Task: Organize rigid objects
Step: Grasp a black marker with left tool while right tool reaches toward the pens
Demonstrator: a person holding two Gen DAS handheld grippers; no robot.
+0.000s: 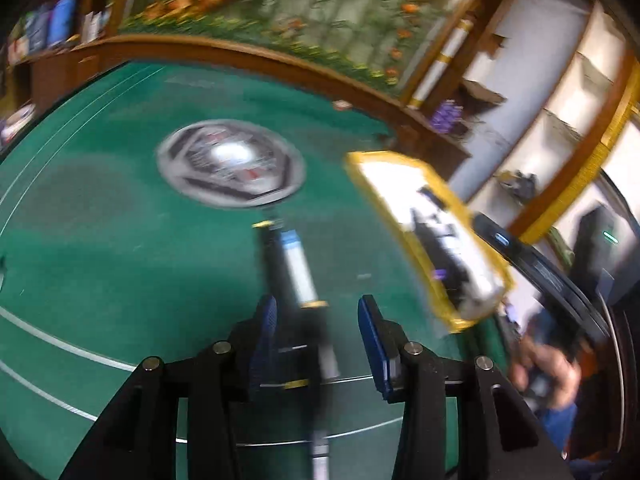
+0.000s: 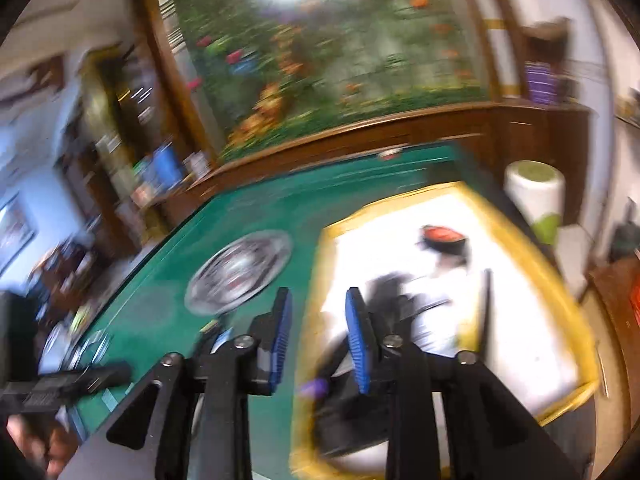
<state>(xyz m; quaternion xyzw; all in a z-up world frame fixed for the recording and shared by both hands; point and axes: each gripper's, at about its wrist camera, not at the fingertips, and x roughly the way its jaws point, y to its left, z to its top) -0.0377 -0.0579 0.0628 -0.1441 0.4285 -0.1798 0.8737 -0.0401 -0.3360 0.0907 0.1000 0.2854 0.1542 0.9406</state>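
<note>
- A slim black-and-white tool with gold bands (image 1: 298, 276), perhaps a pen or brush given the blur, lies on the green table (image 1: 100, 240), running from below the round disc toward the camera
- The left gripper (image 1: 318, 332) hangs over its near end, blue pads (image 1: 266, 328) parted, the tool between them but not pressed, so it is released
- A round silver-and-black disc (image 1: 230, 164) lies flat further along the table
- A yellow-rimmed white tray (image 2: 520, 240) sits at the table's right edge, holding dark items and a red-topped object (image 2: 442, 236), all blurred
- The right gripper (image 2: 318, 340) hovers at the tray's left rim, jaws apart, nothing between them
- A flower mural (image 2: 320, 60) fills the wall behind
</note>
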